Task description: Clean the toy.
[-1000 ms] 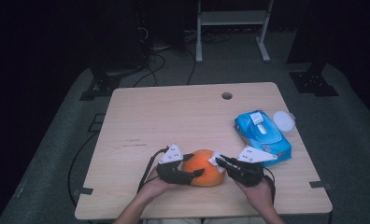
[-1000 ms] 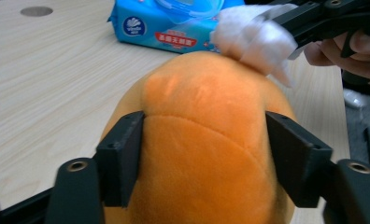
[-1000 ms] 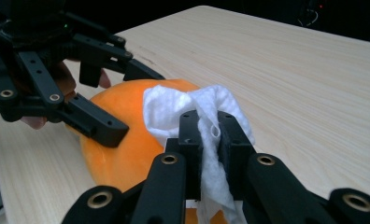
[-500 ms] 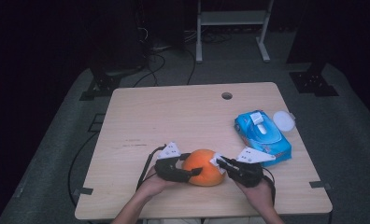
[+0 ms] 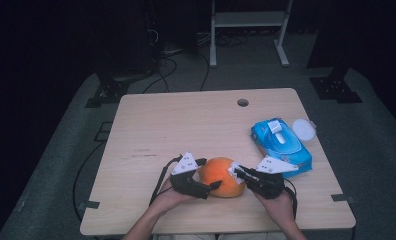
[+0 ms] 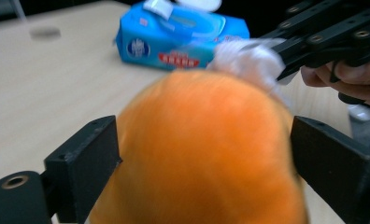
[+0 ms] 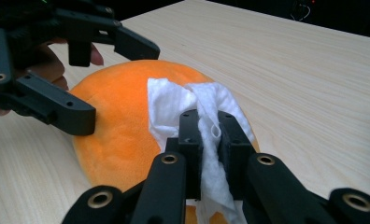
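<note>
At the near edge of the light wooden bench we see two hands meeting around a round orange object, soft and fuzzy on its surface like a plush fruit. It rests on the bench close to the person's side, a little right of the middle.

On the left, our left gripper comes in from the object's left side. In the left gripper view its jaws stand wide apart with the orange object between them, one black pad against each flank, so it grips the object. The picture is blurred there, so we cannot judge how firmly.

At the middle, a crumpled white wipe lies on the upper right face of the orange object.

To the right, our right gripper has its jaws pinched together on that wipe, the cloth bunched in the narrow slot between them and pressed onto the orange surface. In the high view this gripper touches the object's right side.

Farther right, a blue pack of wet wipes lies near the bench's right edge, with a round white lid just beside it.
</note>
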`<state>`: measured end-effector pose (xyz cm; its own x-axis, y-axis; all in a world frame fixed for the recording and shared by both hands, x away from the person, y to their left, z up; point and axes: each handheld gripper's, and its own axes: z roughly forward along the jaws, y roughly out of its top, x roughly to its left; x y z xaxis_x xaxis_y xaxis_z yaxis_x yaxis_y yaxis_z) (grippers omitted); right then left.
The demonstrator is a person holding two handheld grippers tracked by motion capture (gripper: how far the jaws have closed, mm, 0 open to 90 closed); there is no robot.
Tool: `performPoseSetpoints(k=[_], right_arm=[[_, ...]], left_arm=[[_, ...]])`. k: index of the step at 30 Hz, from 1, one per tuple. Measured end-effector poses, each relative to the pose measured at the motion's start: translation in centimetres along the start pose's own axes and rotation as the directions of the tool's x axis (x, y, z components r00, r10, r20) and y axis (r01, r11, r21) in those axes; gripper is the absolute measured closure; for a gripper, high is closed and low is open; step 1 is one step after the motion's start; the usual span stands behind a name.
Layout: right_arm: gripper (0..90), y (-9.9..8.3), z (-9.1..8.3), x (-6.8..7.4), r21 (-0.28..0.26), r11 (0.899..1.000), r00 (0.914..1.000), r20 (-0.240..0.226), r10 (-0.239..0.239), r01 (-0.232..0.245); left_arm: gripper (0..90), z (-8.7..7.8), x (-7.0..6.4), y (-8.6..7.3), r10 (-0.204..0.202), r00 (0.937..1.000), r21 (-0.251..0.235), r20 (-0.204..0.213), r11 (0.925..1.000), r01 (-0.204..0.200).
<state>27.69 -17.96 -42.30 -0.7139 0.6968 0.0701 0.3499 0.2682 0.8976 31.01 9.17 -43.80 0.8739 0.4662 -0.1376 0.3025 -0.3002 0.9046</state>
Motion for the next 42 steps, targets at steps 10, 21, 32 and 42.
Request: performPoseSetpoints(k=[10,21,32,42], right_arm=[[80.9,1.7,-0.1,3.0,-0.039,0.994,0.9943,-0.014,-0.105,0.105],[80.9,0.6,0.0,0.9,-0.006,0.999,0.9988,-0.010,-0.049,0.049],[80.9,1.8,-0.2,2.7,-0.043,0.994,0.9944,-0.036,-0.099,0.097],[80.9,0.8,-0.3,0.9,0.002,0.999,0.9989,-0.016,-0.045,0.045]], left_arm=[[26.6,0.2,-1.4,0.5,0.076,0.9970,0.018,-0.014,0.9969,-0.076],[9.8,0.1,-0.3,-0.1,0.012,0.9998,-0.011,0.013,0.9999,-0.012],[24.4,0.3,-1.9,0.4,0.136,0.9907,0.020,0.000,0.9905,-0.136],[14.4,0.2,-0.7,0.2,0.051,0.9985,0.036,0.021,0.9980,-0.051]])
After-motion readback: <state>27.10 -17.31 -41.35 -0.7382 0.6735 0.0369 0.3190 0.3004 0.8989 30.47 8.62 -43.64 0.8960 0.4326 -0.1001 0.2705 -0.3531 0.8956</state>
